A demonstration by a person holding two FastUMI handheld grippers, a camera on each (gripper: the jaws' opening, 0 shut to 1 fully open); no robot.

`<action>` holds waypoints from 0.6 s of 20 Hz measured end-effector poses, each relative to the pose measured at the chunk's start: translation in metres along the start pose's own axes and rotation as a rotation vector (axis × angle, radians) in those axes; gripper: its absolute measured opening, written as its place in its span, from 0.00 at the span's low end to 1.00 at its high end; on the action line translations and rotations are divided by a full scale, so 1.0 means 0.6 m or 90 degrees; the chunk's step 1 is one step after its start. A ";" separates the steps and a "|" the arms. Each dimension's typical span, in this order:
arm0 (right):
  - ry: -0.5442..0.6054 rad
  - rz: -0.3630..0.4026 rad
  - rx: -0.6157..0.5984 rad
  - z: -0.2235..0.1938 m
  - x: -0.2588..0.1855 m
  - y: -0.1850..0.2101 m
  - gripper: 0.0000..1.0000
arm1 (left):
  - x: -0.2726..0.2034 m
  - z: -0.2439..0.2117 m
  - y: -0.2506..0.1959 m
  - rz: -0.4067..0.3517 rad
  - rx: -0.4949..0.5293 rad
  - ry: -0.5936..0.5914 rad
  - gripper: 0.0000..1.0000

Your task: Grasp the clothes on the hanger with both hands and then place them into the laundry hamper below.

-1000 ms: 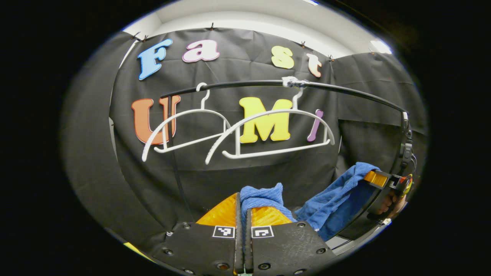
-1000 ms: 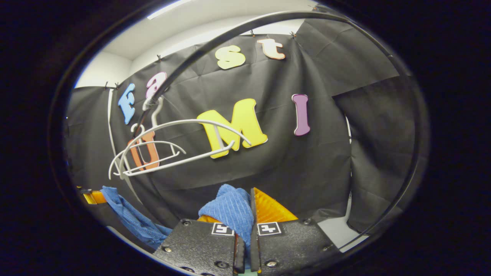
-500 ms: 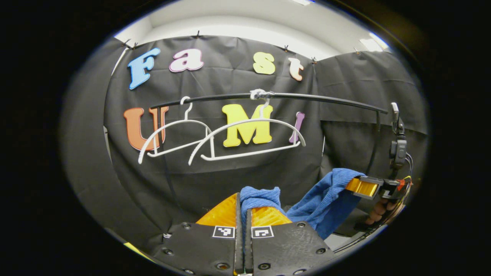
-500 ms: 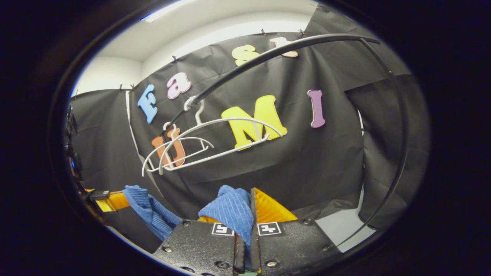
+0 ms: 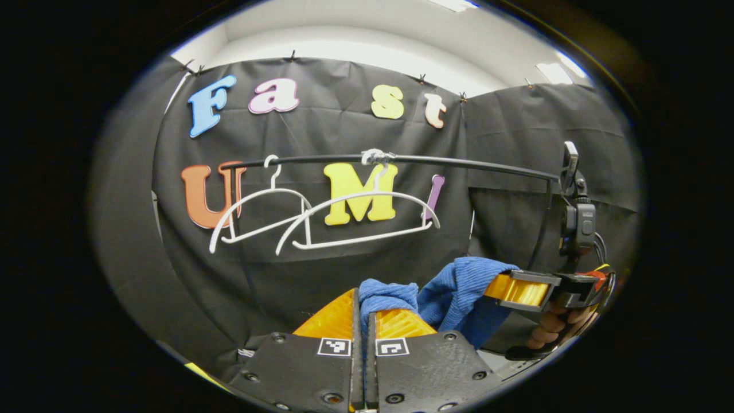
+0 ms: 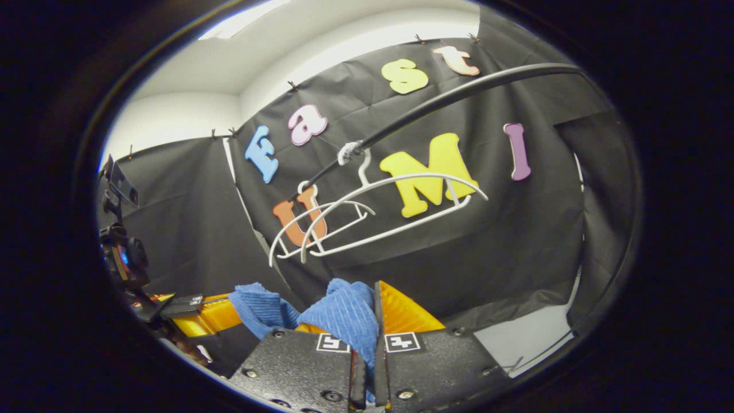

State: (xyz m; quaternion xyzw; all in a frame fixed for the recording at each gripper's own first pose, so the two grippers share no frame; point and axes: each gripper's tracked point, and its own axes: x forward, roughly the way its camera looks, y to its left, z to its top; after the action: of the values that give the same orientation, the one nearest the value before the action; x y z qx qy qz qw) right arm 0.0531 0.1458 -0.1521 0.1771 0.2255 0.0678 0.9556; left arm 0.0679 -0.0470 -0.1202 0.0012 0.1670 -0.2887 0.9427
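A blue knitted garment [image 5: 453, 287] hangs between my two grippers, off the hangers. My left gripper [image 5: 362, 304] is shut on one bunched end of it [image 5: 385, 293], at the bottom of the left gripper view. At the right of that view a hand holds the right gripper [image 5: 519, 289], shut on the other end. In the right gripper view my right gripper [image 6: 374, 312] pinches a blue fold [image 6: 344, 315], and the left gripper [image 6: 206, 312] shows at lower left with cloth [image 6: 258, 304] in it. Two bare white hangers [image 5: 361, 221] [image 6: 390, 215] hang on the black rail [image 5: 459, 163].
The black rail [image 6: 459, 97] arcs above and behind both grippers, with a post at its right end [image 5: 553, 218]. A small camera [image 5: 576, 221] rides on the right gripper and another [image 6: 123, 255] on the left gripper. Pale floor [image 6: 522, 344] shows low at right.
Both grippers have drawn back and down from the rail with the garment. The hangers look smaller and farther. The two grippers have come closer together, bunching the cloth.
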 end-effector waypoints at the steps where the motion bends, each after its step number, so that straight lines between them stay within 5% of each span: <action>1: 0.003 0.007 0.001 0.004 0.007 0.004 0.09 | 0.002 0.004 -0.005 -0.002 0.002 -0.007 0.02; 12: 0.101 0.055 0.076 -0.064 0.093 -0.029 0.09 | 0.099 -0.050 -0.046 -0.042 -0.034 0.035 0.02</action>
State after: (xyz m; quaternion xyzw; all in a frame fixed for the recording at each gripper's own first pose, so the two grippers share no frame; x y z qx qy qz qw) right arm 0.0859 0.1531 -0.2133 0.2371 0.2960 0.1094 0.9188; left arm 0.0895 -0.0994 -0.1647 -0.0216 0.2008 -0.3152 0.9273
